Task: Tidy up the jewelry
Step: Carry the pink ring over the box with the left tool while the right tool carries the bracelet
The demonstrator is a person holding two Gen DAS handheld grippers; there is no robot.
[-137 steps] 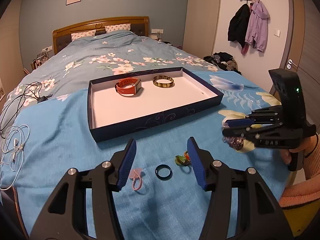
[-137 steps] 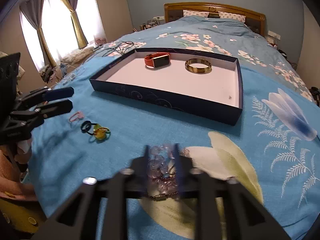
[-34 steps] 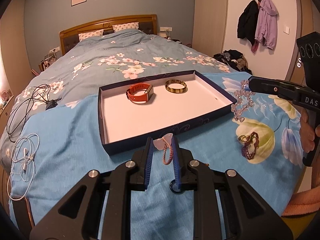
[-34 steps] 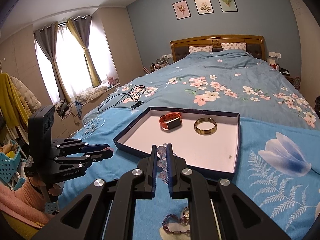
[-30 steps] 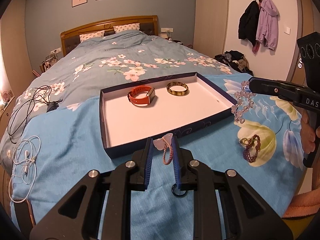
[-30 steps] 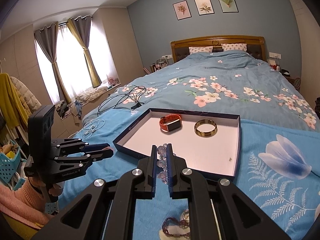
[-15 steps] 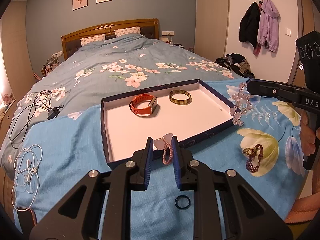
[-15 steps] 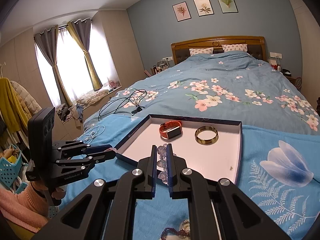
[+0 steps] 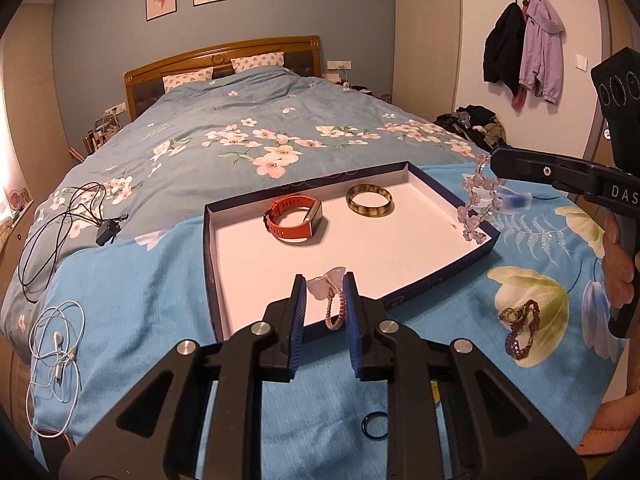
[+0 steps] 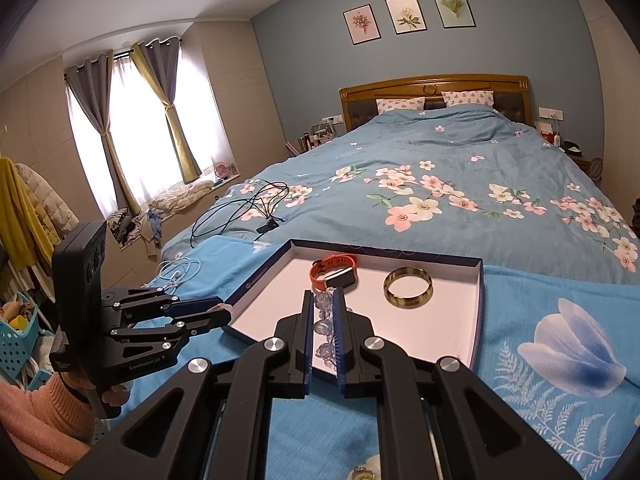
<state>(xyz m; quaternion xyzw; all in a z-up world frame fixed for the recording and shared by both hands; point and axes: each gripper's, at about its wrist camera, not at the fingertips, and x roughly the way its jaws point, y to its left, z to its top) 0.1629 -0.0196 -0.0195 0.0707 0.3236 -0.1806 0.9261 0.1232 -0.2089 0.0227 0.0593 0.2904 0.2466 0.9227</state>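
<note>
On the bed, the tray sits nearer both my cameras than it did a second ago. My left gripper is clamped narrow on the pink ring, which now hangs over the tray's near edge rather than short of it. My right gripper is pinched nearly closed on the bead bracelet; in the left view those beads dangle at the tray's right wall, where before they hung outside it. Inside the tray, the watch and bangle lie side by side, unmoved. The black ring now shows on the blanket below my left fingers, and the purple bracelet lies to the right on the yellow flower print.
</note>
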